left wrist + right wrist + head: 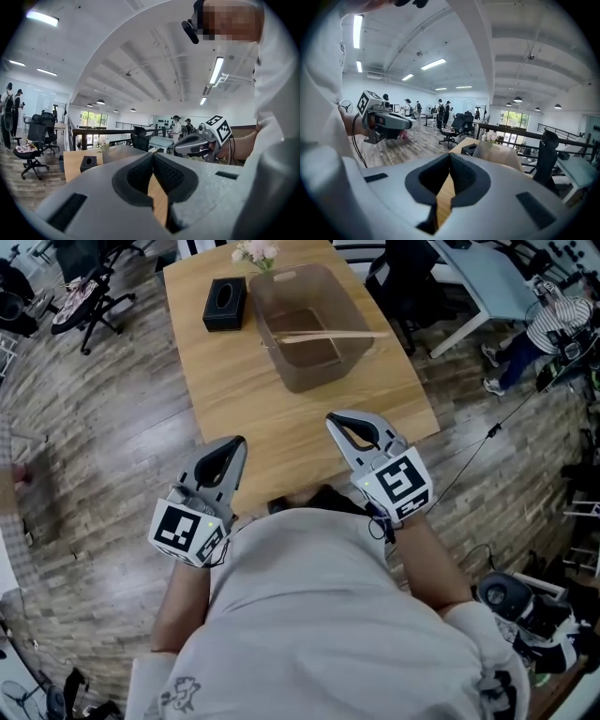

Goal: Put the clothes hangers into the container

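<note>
A clear plastic container stands on the far half of the wooden table. A wooden clothes hanger lies across its inside. My left gripper hovers over the table's near edge on the left, shut and empty. My right gripper is level with it on the right, also shut with nothing in it. In the left gripper view the jaw tips meet, and the right gripper shows beyond. In the right gripper view the tips touch, with the container ahead.
A black tissue box sits left of the container, and a small bunch of flowers stands at the table's far edge. Office chairs and desks ring the table. A person stands at the far right.
</note>
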### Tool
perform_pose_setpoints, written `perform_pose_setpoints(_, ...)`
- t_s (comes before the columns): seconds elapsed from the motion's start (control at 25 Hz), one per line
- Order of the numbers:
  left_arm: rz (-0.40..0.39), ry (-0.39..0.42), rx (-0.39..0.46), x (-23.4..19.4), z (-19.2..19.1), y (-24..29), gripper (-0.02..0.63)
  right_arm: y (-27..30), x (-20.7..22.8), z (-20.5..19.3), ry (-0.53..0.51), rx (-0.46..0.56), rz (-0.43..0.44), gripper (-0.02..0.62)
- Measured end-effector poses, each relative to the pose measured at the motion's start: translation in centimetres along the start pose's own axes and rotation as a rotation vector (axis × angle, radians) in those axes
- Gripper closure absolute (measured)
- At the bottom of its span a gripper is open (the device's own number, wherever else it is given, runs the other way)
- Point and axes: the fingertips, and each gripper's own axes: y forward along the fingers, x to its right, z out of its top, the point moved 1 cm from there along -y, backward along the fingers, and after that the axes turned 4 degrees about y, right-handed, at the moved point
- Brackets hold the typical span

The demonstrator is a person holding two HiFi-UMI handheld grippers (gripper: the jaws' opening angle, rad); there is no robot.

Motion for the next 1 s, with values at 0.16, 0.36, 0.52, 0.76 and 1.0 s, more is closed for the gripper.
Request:
perform_pose_setpoints(0.16, -0.001, 0.010, 0.005, 1.7, 0.9, 1.7, 0.600, -2.0, 1.2, -0.8, 0.018, 0.024, 0.028, 0.590)
perform_pose_setpoints(0.36, 0.015, 0.012, 0.000, 4.8, 1.8, 4.0, 0.600, -5.4, 3.4, -1.8, 0.034, 0.047, 0.055, 0.589)
perform_pose_setpoints(0.52, 0.032, 0.006, 0.004, 7.3, 2.1, 5.6, 0.600, -8.3, 5.1, -2.7, 0.026, 0.056, 0.067, 0.590)
perform_pose_setpoints(0.76, 0.065, -0.001, -0.012, 12.2, 2.0, 7.1, 0.600, -13.0, 6.9, -5.2, 0.031, 0.054, 0.098, 0.590)
perform_pose_setpoints(1.0, 0.103, -0.012, -0.037, 15.2, 1.0, 6.7, 0.600, -15.5, 6.6, -6.9, 0.033, 0.070, 0.132, 0.591)
